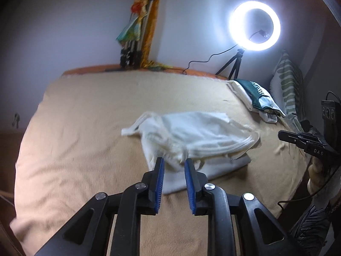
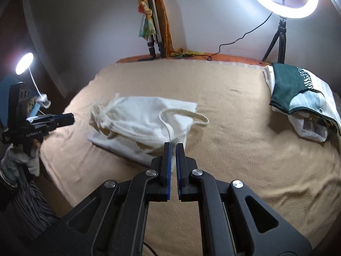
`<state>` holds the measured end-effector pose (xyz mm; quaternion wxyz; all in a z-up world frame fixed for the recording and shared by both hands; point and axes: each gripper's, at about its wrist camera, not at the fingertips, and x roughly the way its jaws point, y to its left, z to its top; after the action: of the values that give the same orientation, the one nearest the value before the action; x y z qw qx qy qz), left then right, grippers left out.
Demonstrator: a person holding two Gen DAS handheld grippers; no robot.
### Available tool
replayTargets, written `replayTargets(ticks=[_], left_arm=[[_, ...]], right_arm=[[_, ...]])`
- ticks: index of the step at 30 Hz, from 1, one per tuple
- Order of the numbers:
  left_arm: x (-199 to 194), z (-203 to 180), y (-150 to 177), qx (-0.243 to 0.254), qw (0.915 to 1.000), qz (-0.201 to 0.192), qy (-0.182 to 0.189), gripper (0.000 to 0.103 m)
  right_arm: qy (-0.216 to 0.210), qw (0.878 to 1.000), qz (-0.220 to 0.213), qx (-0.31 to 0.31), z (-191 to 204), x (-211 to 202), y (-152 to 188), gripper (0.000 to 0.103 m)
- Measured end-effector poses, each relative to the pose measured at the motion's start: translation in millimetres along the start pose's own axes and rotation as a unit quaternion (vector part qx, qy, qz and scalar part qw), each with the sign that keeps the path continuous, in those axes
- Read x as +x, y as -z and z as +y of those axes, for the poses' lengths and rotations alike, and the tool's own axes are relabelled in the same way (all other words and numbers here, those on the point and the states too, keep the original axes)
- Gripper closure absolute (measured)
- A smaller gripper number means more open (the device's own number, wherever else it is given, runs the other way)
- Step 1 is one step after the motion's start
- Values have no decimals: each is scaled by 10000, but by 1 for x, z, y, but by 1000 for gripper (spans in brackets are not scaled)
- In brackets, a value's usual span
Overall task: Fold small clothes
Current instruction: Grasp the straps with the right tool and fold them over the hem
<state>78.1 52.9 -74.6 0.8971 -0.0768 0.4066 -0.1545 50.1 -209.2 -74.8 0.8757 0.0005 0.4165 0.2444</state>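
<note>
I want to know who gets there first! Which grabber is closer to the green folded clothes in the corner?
Probably the right. The right gripper hovers beside the white top, with the green folded clothes to its right. The left gripper hovers on the white top's far side.

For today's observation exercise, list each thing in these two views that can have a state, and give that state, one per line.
White garment: crumpled, not folded, lying on the bed.
Green patterned clothes: folded in a pile at the bed's far corner.
Left tongs: open, empty, near the garment's edge.
Right tongs: nearly closed, a narrow gap showing, holding nothing.
Ring light: on.
Desk lamp: on.
</note>
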Motion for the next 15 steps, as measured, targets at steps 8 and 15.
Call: replayTargets(ticks=[8, 15], left_arm=[[56, -18, -59, 160, 9989, 443, -3, 79], [108, -11, -69, 166, 9927, 1174, -209, 79]], right_arm=[[-85, 9974, 593, -390, 62, 56, -27, 98], [520, 9887, 1344, -423, 68, 106, -47, 98]])
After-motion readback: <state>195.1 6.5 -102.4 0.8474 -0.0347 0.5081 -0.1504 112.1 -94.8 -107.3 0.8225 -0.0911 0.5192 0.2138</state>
